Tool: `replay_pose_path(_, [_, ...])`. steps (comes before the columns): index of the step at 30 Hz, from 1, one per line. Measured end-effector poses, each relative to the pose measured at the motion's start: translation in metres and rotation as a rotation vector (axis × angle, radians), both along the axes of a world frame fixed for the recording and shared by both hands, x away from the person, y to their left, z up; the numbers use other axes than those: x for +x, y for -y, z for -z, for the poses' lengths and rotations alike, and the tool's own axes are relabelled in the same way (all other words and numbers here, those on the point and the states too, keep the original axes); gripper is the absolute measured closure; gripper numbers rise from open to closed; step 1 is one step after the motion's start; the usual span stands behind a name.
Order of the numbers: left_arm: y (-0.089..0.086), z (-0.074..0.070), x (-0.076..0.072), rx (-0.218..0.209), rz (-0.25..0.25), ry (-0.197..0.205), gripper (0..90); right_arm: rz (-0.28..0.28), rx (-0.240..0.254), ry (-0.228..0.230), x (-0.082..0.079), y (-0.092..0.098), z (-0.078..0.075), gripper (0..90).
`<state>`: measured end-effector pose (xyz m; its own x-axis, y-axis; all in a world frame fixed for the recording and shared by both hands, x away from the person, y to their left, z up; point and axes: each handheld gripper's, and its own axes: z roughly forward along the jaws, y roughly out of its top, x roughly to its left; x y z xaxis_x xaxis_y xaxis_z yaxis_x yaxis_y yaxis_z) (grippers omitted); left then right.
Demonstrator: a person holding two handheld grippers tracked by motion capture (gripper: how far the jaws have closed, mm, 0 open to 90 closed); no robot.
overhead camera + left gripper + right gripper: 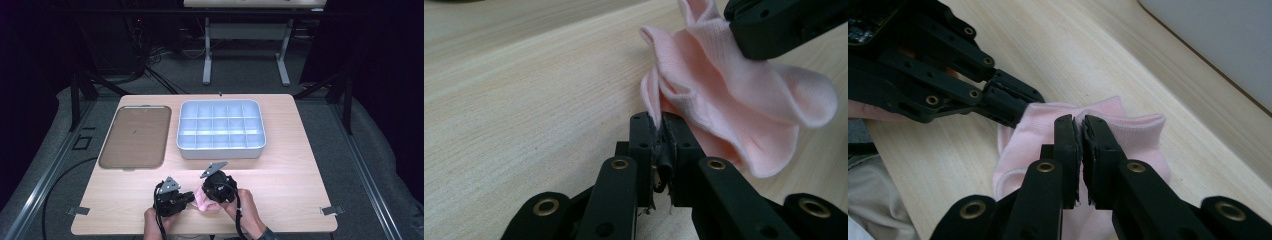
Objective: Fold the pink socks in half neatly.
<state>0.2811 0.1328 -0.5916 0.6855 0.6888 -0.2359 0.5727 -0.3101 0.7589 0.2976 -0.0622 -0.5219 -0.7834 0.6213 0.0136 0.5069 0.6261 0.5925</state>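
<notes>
A pink sock [205,201] lies bunched on the wooden table [295,190] near its front edge, between my two grippers. My left gripper [191,196] comes at it from the left. In the left gripper view its jaws [658,120] are shut on a thin edge of the sock [744,95]. My right gripper [207,192] meets it from the right; its jaws [1079,122] are closed on a fold of the sock [1140,142]. The right gripper [744,32] also pinches the sock's upper part in the left gripper view. The left gripper [1010,105] holds the sock's far corner in the right gripper view.
A pale grey tray [220,153] with several compartments stands at the table's middle back. To its left lies a flat brown tray [135,136]. A person's hands [247,210] grip both tools at the front edge. A desk frame [245,45] stands beyond the table.
</notes>
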Motion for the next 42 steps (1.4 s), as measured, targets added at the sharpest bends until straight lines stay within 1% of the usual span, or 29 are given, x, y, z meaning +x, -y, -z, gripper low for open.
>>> replay_pose_path(3, [0.0,0.0,0.0,0.001,0.0,0.0,83.5,-0.012,0.0,0.008,-0.003,-0.005,0.0,85.2])
replay_pose_path(5, [0.0,0.0,0.0,0.005,-0.004,0.004,83.5,-0.02,0.01,0.013,-0.004,-0.008,0.001,85.1])
replay_pose_path(7, [0.0,0.0,0.0,0.006,-0.004,0.004,83.5,-0.048,0.0,-0.005,-0.005,-0.011,0.008,84.4])
replay_pose_path(8, [0.0,0.0,0.0,0.006,-0.004,0.004,83.5,-0.048,0.0,-0.005,-0.005,-0.011,0.008,84.4])
replay_pose_path(9, [0.0,0.0,0.0,0.002,-0.001,0.001,83.5,-0.061,0.002,-0.011,-0.005,-0.01,0.01,84.1])
replay_pose_path(11, [0.0,0.0,0.0,-0.003,-0.003,-0.003,83.5,-0.072,0.034,-0.027,-0.005,-0.007,0.012,80.6])
replay_pose_path(12, [0.0,0.0,0.0,-0.003,-0.004,-0.004,83.5,-0.07,0.056,-0.035,-0.005,-0.004,0.012,76.8])
replay_pose_path(14, [0.0,0.0,0.0,-0.003,-0.003,-0.003,83.5,-0.055,0.094,-0.038,-0.005,0.003,0.008,72.8])
replay_pose_path(15, [0.0,0.0,0.0,-0.003,-0.003,-0.003,83.5,-0.044,0.131,-0.033,-0.005,0.008,0.006,70.4])
replay_pose_path(17, [0.0,0.0,0.0,-0.002,-0.003,-0.003,83.5,-0.031,0.16,-0.019,-0.005,0.021,0.0,68.3])
replay_pose_path(19, [0.0,0.0,0.0,0.002,0.001,0.001,83.5,0.004,0.188,-0.013,-0.004,0.035,-0.003,64.9])
replay_pose_path(21, [0.0,0.0,0.0,-0.003,-0.003,-0.003,83.5,0.049,0.181,-0.016,-0.001,0.046,-0.001,61.8])
replay_pose_path(22, [0.0,0.0,0.0,-0.003,-0.003,-0.003,83.5,0.068,0.172,-0.02,0.0,0.05,0.002,58.7])
replay_pose_path(23, [0.0,0.0,0.0,-0.004,-0.003,-0.003,83.5,0.08,0.161,-0.028,0.0,0.054,0.005,54.5])
replay_pose_path(24, [0.0,0.0,0.0,-0.004,-0.003,-0.003,83.5,0.08,0.161,-0.028,0.0,0.054,0.005,54.5])
replay_pose_path(25, [0.0,0.0,0.0,0.0,-0.001,0.0,83.5,0.104,0.145,-0.03,0.0,0.059,0.013,48.1])
replay_pose_path(26, [0.0,0.0,0.0,0.0,-0.001,0.0,83.5,0.104,0.145,-0.03,0.0,0.059,0.013,48.1])
replay_pose_path(27, [0.0,0.0,0.0,0.0,0.0,0.0,83.5,0.128,0.14,-0.03,-0.001,0.062,0.018,44.0])
replay_pose_path(28, [0.0,0.0,0.0,0.004,-0.002,0.001,83.4,0.135,0.137,-0.029,-0.001,0.063,0.02,43.5])
replay_pose_path(29, [0.0,0.0,0.0,0.006,-0.002,0.007,83.3,0.145,0.143,-0.038,-0.001,0.064,0.022,43.1])
replay_pose_path(30, [0.0,0.0,0.0,0.006,-0.002,0.007,83.2,0.151,0.142,-0.042,-0.001,0.064,0.024,42.3])
replay_pose_path(31, [0.001,0.0,-0.001,0.011,-0.001,0.01,83.1,0.157,0.129,-0.037,-0.002,0.063,0.027,41.8])
replay_pose_path(36, [0.0,0.0,0.0,0.007,-0.004,0.005,83.0,0.172,0.119,-0.052,-0.001,0.06,0.035,40.0])
replay_pose_path(37, [0.001,0.0,-0.001,0.006,-0.005,0.007,83.1,0.164,0.13,-0.064,-0.001,0.059,0.036,39.8])
replay_pose_path(39, [0.001,0.0,-0.001,0.01,-0.005,0.009,83.1,0.16,0.136,-0.065,-0.001,0.057,0.039,39.0])
replay_pose_path(41, [0.001,0.0,-0.001,0.01,-0.006,0.01,83.1,0.161,0.132,-0.067,0.0,0.056,0.04,38.7])
replay_pose_path(42, [0.001,0.0,-0.001,0.012,-0.006,0.011,83.2,0.155,0.129,-0.075,0.0,0.054,0.041,38.5])
